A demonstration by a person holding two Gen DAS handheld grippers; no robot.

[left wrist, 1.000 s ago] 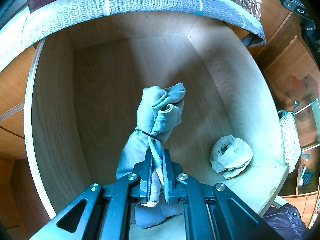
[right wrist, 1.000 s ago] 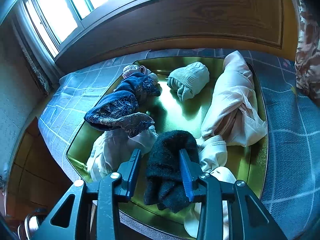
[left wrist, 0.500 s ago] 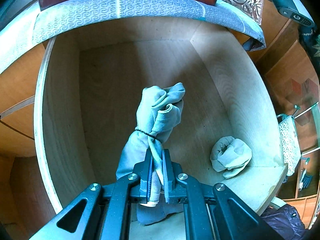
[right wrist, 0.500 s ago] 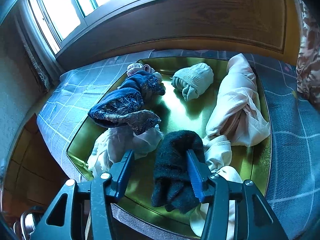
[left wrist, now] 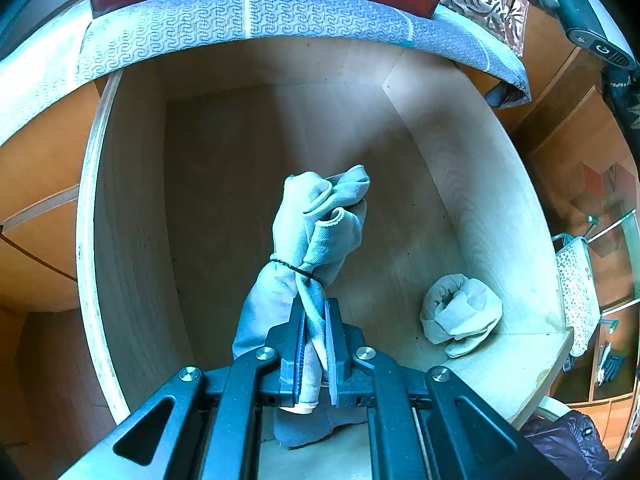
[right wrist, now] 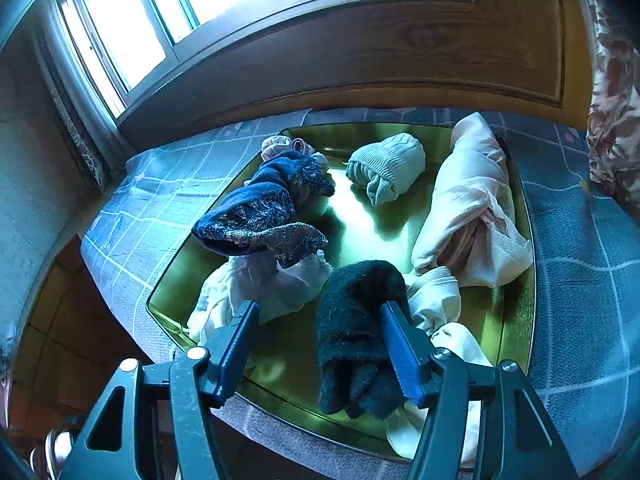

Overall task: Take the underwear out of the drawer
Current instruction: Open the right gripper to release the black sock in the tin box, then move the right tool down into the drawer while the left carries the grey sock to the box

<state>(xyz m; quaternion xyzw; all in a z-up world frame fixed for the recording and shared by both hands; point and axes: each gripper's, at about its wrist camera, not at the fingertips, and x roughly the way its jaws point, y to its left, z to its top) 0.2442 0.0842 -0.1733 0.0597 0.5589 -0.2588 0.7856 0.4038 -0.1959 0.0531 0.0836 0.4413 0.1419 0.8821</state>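
Left gripper (left wrist: 314,340) clenched on a tied grey bundle (left wrist: 308,248) over the drawer (left wrist: 472,184); right gripper (right wrist: 320,340) opening beside a black roll (right wrist: 356,340) on the tray (right wrist: 372,236).

Pads of the left gripper pinched a twisted strip of the bundle, which stretched ahead of the fingertips, bound by a dark band (left wrist: 294,268). To the gripper's right, near the drawer's front corner, lay a pale roll (left wrist: 460,312), apart from the bundle. On the right side, the jaws were spreading: the black roll lay between them, against the right pad, with a clear gap to the left one. Ahead of that gripper sat a dark blue piece (right wrist: 260,216), a ribbed white roll (right wrist: 386,168) and, ahead to the right, a pink bundle (right wrist: 468,208).
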